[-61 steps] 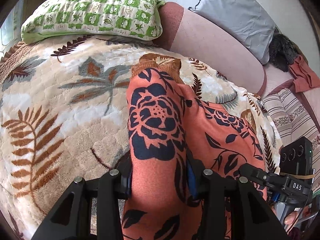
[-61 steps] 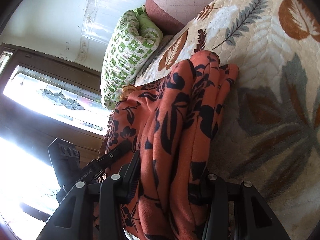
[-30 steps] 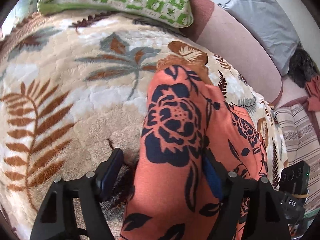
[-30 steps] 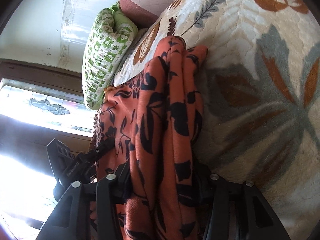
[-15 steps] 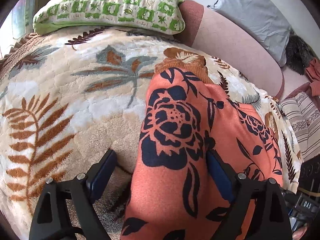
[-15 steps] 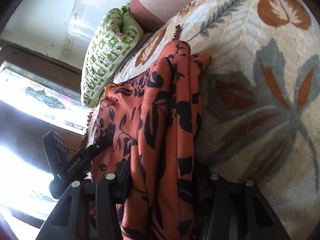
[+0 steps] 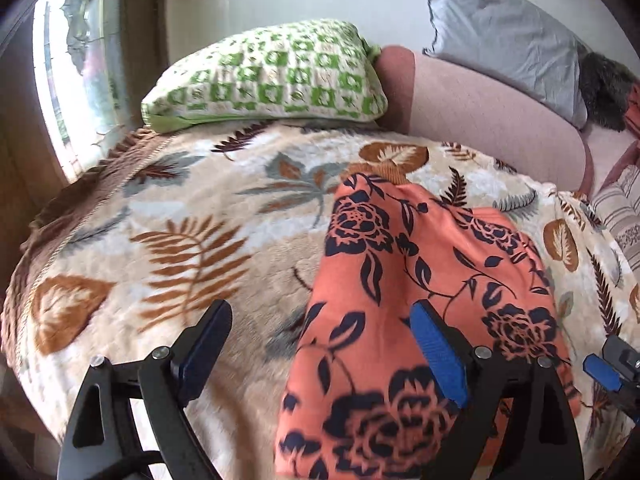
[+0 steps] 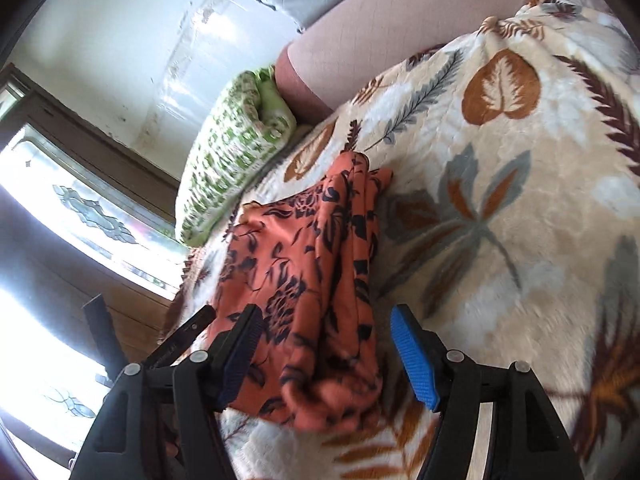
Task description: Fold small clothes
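Observation:
An orange garment with a dark navy flower print (image 7: pixel 420 304) lies folded in a long strip on the leaf-patterned blanket (image 7: pixel 168 232). My left gripper (image 7: pixel 320 350) is open and raised above the near end of the garment, holding nothing. The garment also shows in the right wrist view (image 8: pixel 316 292), bunched at its near end. My right gripper (image 8: pixel 326 354) is open, its blue pads either side of that end without gripping it. The right gripper's blue fingertip shows at the left view's right edge (image 7: pixel 600 366).
A green-and-white checked pillow (image 7: pixel 268 76) lies at the head of the bed beside a pink bolster (image 7: pixel 492 116) and a grey pillow (image 7: pixel 508 28). A window (image 7: pixel 76 68) and wooden frame stand on the left. A striped cloth (image 7: pixel 620 208) lies at the right.
Both grippers have opened and let go of the garment, then pulled back and up. The garment now lies free on the blanket.

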`<action>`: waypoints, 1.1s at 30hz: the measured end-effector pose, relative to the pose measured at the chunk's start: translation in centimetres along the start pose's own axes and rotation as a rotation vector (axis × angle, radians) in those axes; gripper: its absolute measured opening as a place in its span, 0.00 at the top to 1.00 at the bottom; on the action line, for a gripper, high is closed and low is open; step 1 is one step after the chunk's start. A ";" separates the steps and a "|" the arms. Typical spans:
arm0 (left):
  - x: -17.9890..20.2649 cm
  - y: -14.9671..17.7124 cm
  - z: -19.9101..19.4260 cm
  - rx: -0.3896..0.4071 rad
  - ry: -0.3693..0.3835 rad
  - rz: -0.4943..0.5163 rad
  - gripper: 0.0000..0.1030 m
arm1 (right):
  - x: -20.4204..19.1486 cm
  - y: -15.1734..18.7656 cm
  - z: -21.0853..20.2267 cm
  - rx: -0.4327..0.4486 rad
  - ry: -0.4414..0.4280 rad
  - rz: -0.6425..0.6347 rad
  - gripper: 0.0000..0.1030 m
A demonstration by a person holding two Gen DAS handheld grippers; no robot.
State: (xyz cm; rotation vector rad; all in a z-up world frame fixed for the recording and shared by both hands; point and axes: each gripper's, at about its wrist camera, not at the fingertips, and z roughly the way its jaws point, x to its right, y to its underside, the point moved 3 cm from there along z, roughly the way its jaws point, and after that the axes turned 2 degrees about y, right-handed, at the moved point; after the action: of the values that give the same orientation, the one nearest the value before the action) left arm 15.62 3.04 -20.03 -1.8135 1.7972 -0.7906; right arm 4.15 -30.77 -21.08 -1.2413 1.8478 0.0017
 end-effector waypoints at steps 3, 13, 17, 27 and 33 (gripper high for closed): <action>-0.3 0.1 -2.4 0.025 -0.014 0.000 0.11 | -1.0 0.9 -1.7 0.004 0.013 -0.029 0.32; -0.4 -1.4 -10.0 0.073 -0.025 -0.011 0.11 | -6.0 3.2 -6.0 0.022 0.074 -0.184 0.32; -0.4 -1.9 -12.8 0.103 -0.025 0.002 0.11 | -8.9 3.4 -8.0 0.063 0.113 -0.267 0.31; -0.5 -2.2 -18.5 0.160 -0.090 0.076 0.11 | -14.4 3.9 -10.9 0.146 0.241 -0.428 0.30; -0.7 -2.6 -21.4 0.200 -0.125 0.094 0.11 | -16.7 4.4 -12.8 0.188 0.257 -0.495 0.30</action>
State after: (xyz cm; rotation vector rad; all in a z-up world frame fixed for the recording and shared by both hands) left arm 2.92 5.34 -2.71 -1.6025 1.6486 -0.7733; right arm -5.69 -21.83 -4.21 -1.5852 1.6547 -0.6129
